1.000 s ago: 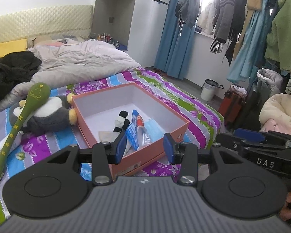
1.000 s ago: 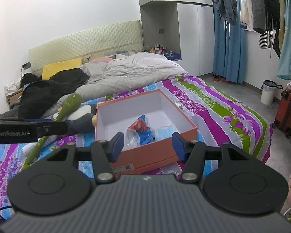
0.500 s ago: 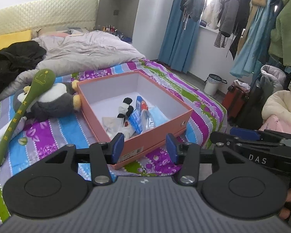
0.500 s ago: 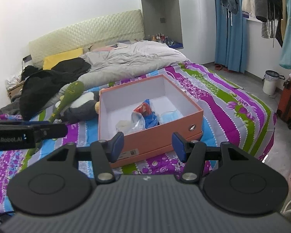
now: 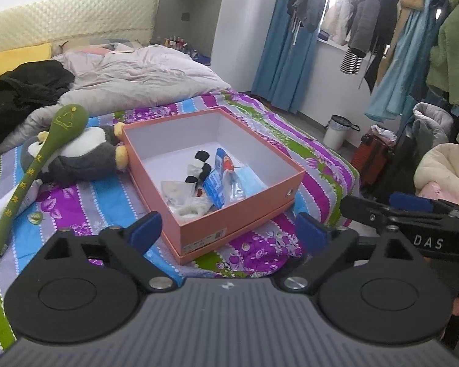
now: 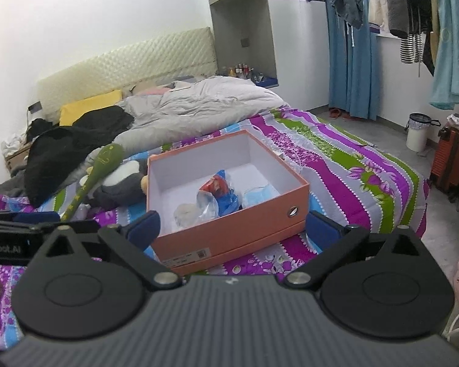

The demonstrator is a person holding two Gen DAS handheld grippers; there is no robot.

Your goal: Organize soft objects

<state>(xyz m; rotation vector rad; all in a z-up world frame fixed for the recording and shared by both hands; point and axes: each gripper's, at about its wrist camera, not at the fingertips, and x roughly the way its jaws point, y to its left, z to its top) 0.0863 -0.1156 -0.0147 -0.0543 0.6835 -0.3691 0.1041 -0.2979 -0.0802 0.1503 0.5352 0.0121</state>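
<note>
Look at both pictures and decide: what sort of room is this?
Most likely a lived-in bedroom: a bed with a striped floral cover and padded headboard, a rumpled grey duvet, and clothes hanging by the window.

Orange box (image 5: 238, 214) looked like matt cardboard, white and smooth inside, with a small metal eyelet (image 6: 291, 211) in 1 wall. Bedsheet (image 5: 290, 140) was printed woven cloth, matt. Plush penguin (image 5: 85, 156) had a fuzzy pile; green plush club (image 5: 42, 165) was felt-like. Clear packets (image 5: 232, 183) in the box were glossy plastic. Gripper bodies were matt black ribbed plastic, the pads blue and rubbery.
</note>
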